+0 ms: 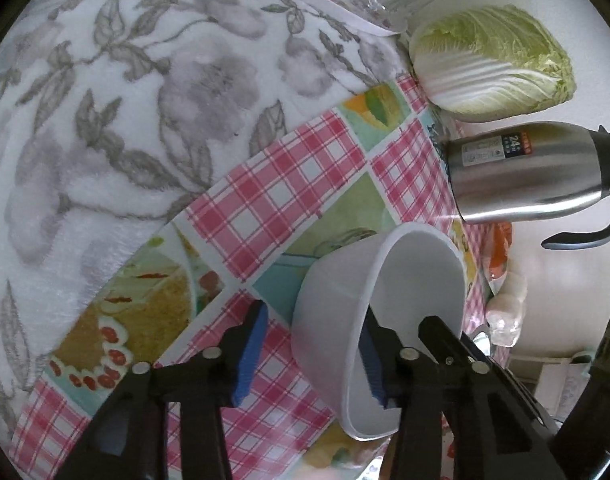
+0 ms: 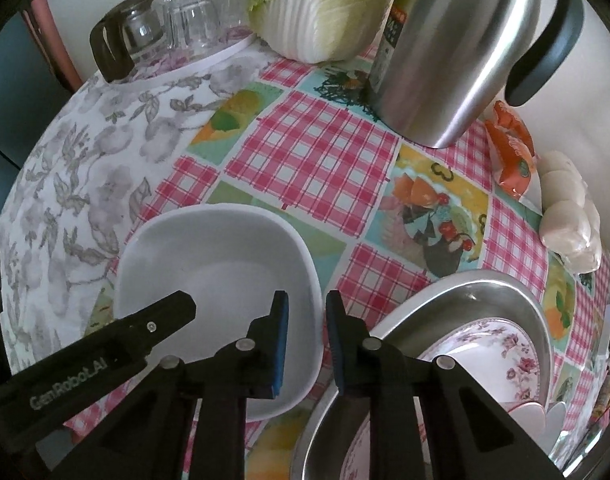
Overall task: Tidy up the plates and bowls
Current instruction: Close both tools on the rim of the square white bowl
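White bowl (image 2: 221, 276) is straddled at its near rim by the right gripper (image 2: 305, 340), jaws apart, one pad inside, one outside. The left gripper (image 1: 311, 356), also apart, straddles the opposite wall. Pickup seems in hand; closing is called for next.

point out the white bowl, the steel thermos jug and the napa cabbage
white square-ish bowl (image 2: 221, 256), right wrist view, bare inner floor
stainless steel thermos jug (image 2: 461, 60), right wrist view, brushed side wall
pale green napa cabbage (image 1: 493, 60), left wrist view, middle of the leafy side
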`<state>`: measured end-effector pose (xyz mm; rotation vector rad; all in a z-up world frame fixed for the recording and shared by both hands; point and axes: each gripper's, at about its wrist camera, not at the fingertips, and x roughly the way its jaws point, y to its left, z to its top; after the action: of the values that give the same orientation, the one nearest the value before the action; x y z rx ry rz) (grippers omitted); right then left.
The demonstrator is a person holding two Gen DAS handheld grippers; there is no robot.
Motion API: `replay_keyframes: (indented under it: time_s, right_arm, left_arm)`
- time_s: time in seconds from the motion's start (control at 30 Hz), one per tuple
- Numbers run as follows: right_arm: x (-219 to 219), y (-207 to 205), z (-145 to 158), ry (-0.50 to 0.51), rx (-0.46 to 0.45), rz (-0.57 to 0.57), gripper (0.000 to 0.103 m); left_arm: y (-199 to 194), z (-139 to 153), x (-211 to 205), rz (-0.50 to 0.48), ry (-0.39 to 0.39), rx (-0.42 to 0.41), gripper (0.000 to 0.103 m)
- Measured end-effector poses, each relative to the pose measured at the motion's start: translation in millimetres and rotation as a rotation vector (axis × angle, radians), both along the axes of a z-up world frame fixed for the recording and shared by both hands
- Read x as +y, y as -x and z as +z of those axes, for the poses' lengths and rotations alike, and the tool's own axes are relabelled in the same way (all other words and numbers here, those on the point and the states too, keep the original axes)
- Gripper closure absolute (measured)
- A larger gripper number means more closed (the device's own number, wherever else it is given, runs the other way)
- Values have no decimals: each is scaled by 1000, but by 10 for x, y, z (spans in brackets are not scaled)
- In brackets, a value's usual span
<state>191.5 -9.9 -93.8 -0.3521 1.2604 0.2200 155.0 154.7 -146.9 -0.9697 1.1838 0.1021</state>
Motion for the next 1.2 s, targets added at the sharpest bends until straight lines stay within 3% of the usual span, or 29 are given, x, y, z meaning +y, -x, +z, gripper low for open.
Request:
replay_keyframes:
  time_s: [0.1, 0.27, 0.4, 1.2]
  right_arm:
    - [-2, -28, -46, 3, 8, -3, 88]
    - [5, -56, -93, 13, 12, 8, 89]
    - [12, -63, -93, 14, 11, 10, 89]
    - [167, 25, -281, -16, 61, 56, 89]
  left_arm:
    - [2, -2, -9, -1, 3, -6, 57]
    - [-35, -1, -42, -8, -39, -3, 71]
    - [-57, -39, -48, -7, -15, -8, 78]
    - [79, -17, 144, 47, -62, 15, 79]
